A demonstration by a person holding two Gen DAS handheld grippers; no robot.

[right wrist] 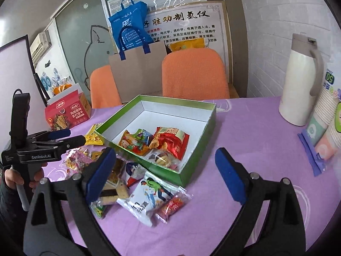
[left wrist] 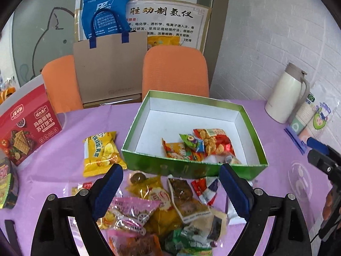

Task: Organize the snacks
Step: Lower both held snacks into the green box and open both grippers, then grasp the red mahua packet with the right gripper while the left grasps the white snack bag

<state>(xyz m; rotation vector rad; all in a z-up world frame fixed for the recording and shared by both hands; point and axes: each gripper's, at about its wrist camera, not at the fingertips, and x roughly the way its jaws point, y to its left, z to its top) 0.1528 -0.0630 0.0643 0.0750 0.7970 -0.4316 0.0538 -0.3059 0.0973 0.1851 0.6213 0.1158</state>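
- The left gripper (left wrist: 170,183) hangs over the heap of snack packets (left wrist: 168,209) at the counter's near edge, jaws spread wide and empty; I would drop onto one top packet, close gently, and lift clear.
- The right gripper (right wrist: 164,170), jaws likewise wide and empty, is above the white packet (right wrist: 147,198) (crinkly foil, likely slippery).
- At twelve o'clock beyond the heap, the green box (left wrist: 187,168) sits open on the purple counter (right wrist: 245,132), a few packets inside, most of it bare.
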